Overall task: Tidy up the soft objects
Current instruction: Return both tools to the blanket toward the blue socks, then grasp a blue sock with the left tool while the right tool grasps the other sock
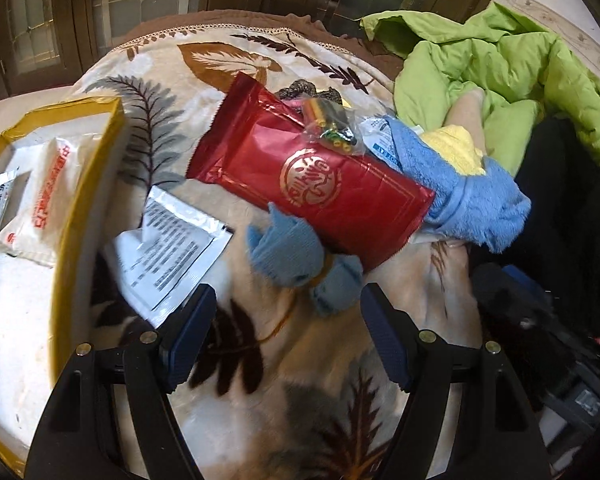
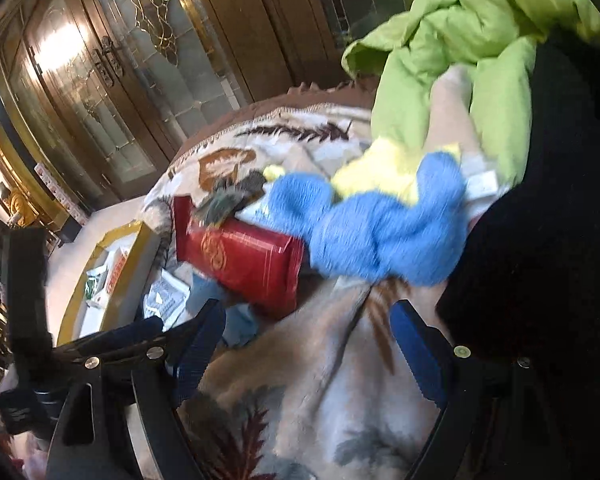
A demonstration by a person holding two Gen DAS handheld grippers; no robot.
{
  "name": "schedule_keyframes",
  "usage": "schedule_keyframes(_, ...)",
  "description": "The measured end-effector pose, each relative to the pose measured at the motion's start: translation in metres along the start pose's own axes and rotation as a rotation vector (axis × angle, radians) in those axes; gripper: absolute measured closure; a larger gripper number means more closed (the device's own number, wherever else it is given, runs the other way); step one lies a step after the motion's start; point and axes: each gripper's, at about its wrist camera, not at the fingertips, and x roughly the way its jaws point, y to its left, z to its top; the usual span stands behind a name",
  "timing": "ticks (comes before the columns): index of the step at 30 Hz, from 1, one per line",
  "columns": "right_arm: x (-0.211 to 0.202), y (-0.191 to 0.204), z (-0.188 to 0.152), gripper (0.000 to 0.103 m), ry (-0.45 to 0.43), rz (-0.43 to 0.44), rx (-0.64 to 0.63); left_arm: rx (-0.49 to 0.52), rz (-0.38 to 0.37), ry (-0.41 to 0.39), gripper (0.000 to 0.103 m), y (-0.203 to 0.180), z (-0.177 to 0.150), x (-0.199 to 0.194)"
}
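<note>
Left wrist view looks down on a plush cream blanket printed with brown and grey fern leaves, spread over a rounded surface with a brown trimmed edge. Behind it stand dark wooden cabinet doors with leaded glass panes. At the left lies a shallow white cardboard box edged in yellow tape, holding a soft white packet with red lettering. Beside the box rests a flat silvery sachet covered in print.

A glossy red foil pouch with a gold round emblem lies mid-blanket, a small clear bag of batteries on top. A fluffy blue and yellow towel bunches at its right end; a small pale-blue knitted piece sits at its near edge. A crumpled lime-green quilted cover fills the far right.

The left gripper gapes wide, empty. The right gripper is likewise spread, holding nothing.
</note>
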Motion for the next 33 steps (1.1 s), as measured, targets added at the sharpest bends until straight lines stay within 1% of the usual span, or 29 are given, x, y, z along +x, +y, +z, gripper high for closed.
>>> schedule_keyframes(2, -0.001, -0.004, 0.003, 0.016, 0.000, 0.005, 0.011, -0.017, 0.021, 0.003, 0.028, -0.002, 0.003, 0.005)
schedule_keyframes(5, 0.006, -0.007, 0.006, 0.016, 0.029, 0.014, 0.015, -0.061, 0.044, 0.014, 0.029, -0.001, 0.007, 0.017)
schedule_keyframes(8, 0.014, -0.005, 0.012, 0.016, 0.054, -0.004, -0.023, -0.101, 0.038, 0.047, 0.029, -0.001, 0.010, 0.031)
schedule_keyframes(11, 0.021, 0.007, 0.025, 0.016, 0.084, -0.049, -0.127, -0.107, 0.060, 0.052, 0.028, -0.005, 0.012, 0.039)
schedule_keyframes(15, 0.033, 0.021, 0.039, 0.016, 0.122, -0.086, -0.278, -0.126, 0.067, 0.063, 0.028, -0.007, 0.016, 0.047)
schedule_keyframes(18, 0.046, 0.029, 0.047, 0.016, 0.175, -0.123, -0.400, -0.111, 0.079, 0.072, 0.028, -0.009, 0.017, 0.051)
schedule_keyframes(20, 0.046, 0.031, 0.050, 0.016, 0.185, -0.142, -0.452, -0.102, 0.084, 0.075, 0.028, -0.010, 0.016, 0.052)
schedule_keyframes(23, 0.035, 0.035, 0.051, 0.016, 0.181, -0.153, -0.530, -0.095, 0.093, 0.073, 0.035, -0.008, 0.015, 0.051)
schedule_keyframes(25, 0.028, 0.040, 0.052, 0.015, 0.171, -0.163, -0.592, -0.096, 0.097, 0.073, 0.044, -0.007, 0.015, 0.051)
schedule_keyframes(26, 0.026, 0.044, 0.053, 0.010, 0.165, -0.174, -0.635, -0.099, 0.095, 0.073, 0.046, -0.008, 0.017, 0.051)
schedule_keyframes(27, 0.026, 0.047, 0.052, 0.005, 0.161, -0.180, -0.683, -0.103, 0.090, 0.074, 0.052, -0.008, 0.018, 0.050)
schedule_keyframes(28, 0.029, 0.051, 0.053, 0.003, 0.163, -0.180, -0.723, -0.103, 0.088, 0.078, 0.054, -0.009, 0.019, 0.050)
schedule_keyframes(30, 0.040, 0.055, 0.053, 0.003, 0.190, -0.170, -0.798, -0.094, 0.095, 0.085, 0.056, -0.011, 0.020, 0.051)
schedule_keyframes(31, 0.048, 0.056, 0.052, 0.003, 0.219, -0.171, -0.831, -0.091, 0.097, 0.085, 0.057, -0.011, 0.019, 0.050)
schedule_keyframes(33, 0.063, 0.053, 0.050, 0.003, 0.253, -0.185, -0.852, -0.083, 0.105, 0.082, 0.062, -0.011, 0.018, 0.050)
